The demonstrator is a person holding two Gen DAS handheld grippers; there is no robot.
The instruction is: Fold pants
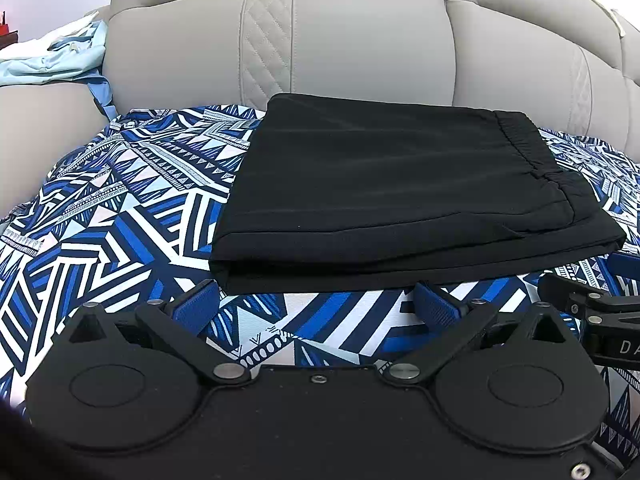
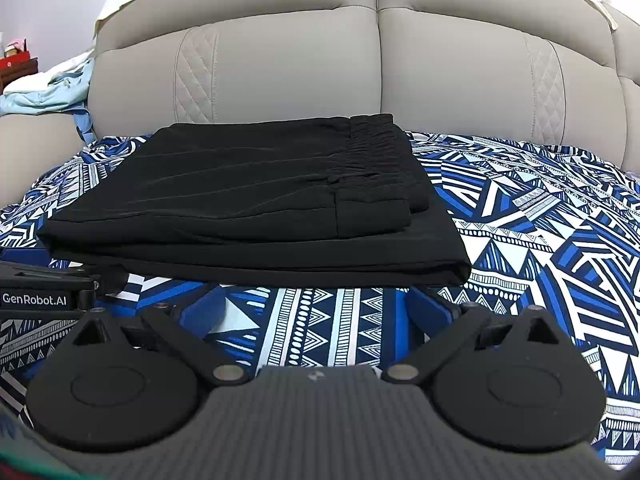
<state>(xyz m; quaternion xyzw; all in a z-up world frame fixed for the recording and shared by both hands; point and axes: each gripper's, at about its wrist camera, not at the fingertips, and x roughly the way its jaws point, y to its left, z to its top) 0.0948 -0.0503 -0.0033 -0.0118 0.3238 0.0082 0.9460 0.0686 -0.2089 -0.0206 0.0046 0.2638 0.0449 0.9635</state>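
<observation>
Black pants [image 1: 384,184] lie folded in a flat rectangle on the blue and white patterned cover [image 1: 120,220], elastic waistband on top at the right. My left gripper [image 1: 316,304] is open and empty, its blue fingertips [image 1: 196,306] just short of the pants' near edge. In the right wrist view the same folded pants [image 2: 248,208] lie ahead. My right gripper [image 2: 316,304] is open and empty, just in front of the near edge. The right gripper's body shows in the left wrist view [image 1: 592,312], and the left one's in the right wrist view [image 2: 44,292].
A grey padded headboard [image 1: 360,40] rises right behind the pants. Light blue clothes [image 1: 56,56] lie heaped at the far left. The patterned cover [image 2: 540,220] stretches to the right of the pants.
</observation>
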